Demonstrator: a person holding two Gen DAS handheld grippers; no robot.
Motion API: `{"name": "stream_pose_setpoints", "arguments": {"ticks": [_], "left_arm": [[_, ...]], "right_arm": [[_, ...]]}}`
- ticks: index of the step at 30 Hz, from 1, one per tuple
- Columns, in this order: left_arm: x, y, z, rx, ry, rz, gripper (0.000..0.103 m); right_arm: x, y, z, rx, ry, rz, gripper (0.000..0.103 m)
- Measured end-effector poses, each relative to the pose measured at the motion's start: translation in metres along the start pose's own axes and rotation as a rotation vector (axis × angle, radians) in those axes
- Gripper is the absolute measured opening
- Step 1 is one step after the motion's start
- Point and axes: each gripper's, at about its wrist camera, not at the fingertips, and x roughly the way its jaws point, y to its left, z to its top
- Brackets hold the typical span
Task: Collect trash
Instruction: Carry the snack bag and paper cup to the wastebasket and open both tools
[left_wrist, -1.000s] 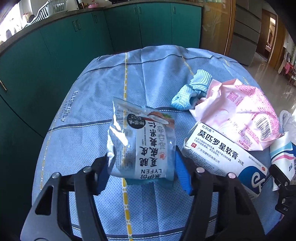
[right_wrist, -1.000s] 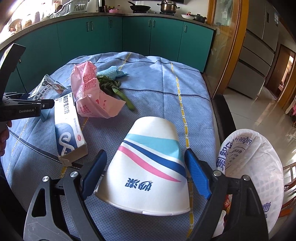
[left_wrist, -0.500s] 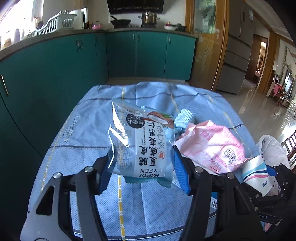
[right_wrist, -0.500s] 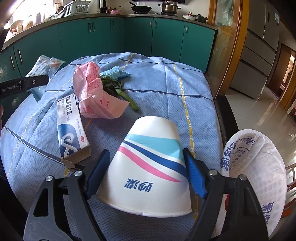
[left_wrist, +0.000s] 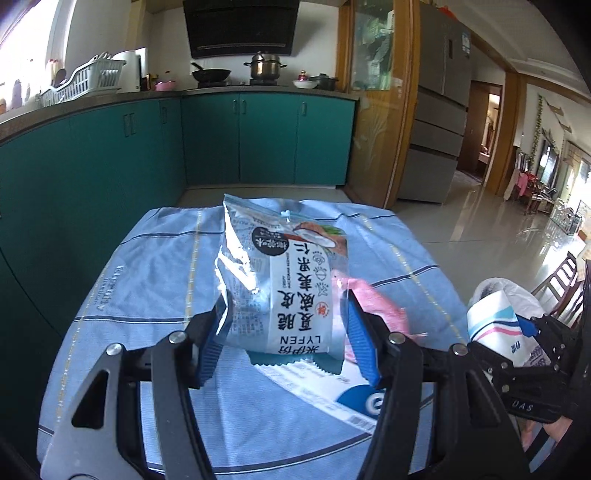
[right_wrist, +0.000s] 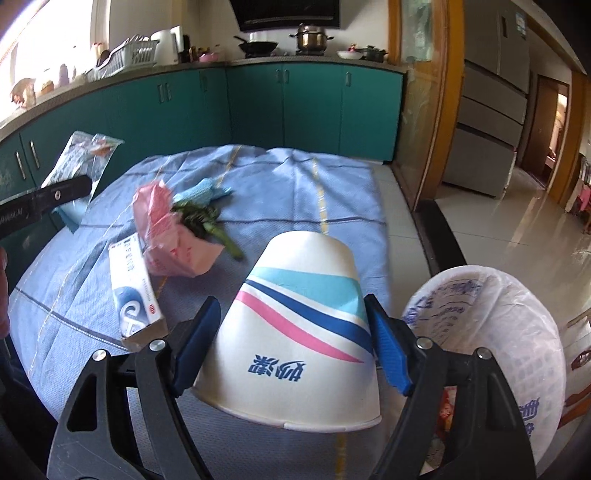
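Holding, left gripper (left_wrist: 286, 338): blue pads clamp the snack packet (left_wrist: 282, 280), raised above the blue cloth (left_wrist: 147, 280), centre of frame.
Right gripper (right_wrist: 293, 345): pads press both sides of the upturned paper cup (right_wrist: 299, 332), lower centre.
Trash bag (right_wrist: 517, 354): white, mouth agape, lower right.
Cloth, left of centre: ointment box (right_wrist: 135, 291), pink wrapper (right_wrist: 166, 232), green stems (right_wrist: 207, 225).

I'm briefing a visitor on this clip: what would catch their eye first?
Two pieces of trash held up close: a silvery snack packet clamped in the left gripper above the blue tablecloth, and an upside-down paper cup in the right gripper. Next, the white-lined bin at the table's right edge and the crumpled pink wrapper mid-table.
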Motion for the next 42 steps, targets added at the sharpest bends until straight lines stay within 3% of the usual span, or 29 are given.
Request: {"name": "stream_pose_setpoints", "arguments": {"ticks": [12, 21, 26, 29, 32, 35, 42], "left_arm": [[0.004, -0.101, -0.009, 0.136, -0.007, -0.185, 0.06], [0.028, -0.193, -0.032, 0.21, 0.062, -0.352, 0.061], [0.05, -0.247, -0.05, 0.266, 0.132, -0.447, 0.061], [0.059, -0.27, -0.06, 0.319, 0.145, -0.465, 0.065], [0.062, -0.283, -0.067, 0.335, 0.146, -0.472, 0.079], [0.06, -0.285, -0.069, 0.316, 0.148, -0.472, 0.08], [0.044, -0.242, -0.046, 0.199, 0.044, -0.349, 0.082]], "right_arm": [[-0.062, -0.108, -0.023, 0.187, -0.087, -0.155, 0.077], [-0.105, -0.186, -0.061, 0.354, -0.116, -0.271, 0.077], [-0.113, -0.21, -0.077, 0.406, -0.112, -0.293, 0.077], [-0.113, -0.215, -0.084, 0.416, -0.101, -0.298, 0.077], [-0.114, -0.215, -0.086, 0.417, -0.103, -0.296, 0.077], [-0.113, -0.214, -0.087, 0.418, -0.104, -0.291, 0.077], [-0.104, -0.21, -0.081, 0.408, -0.087, -0.27, 0.077]]}}
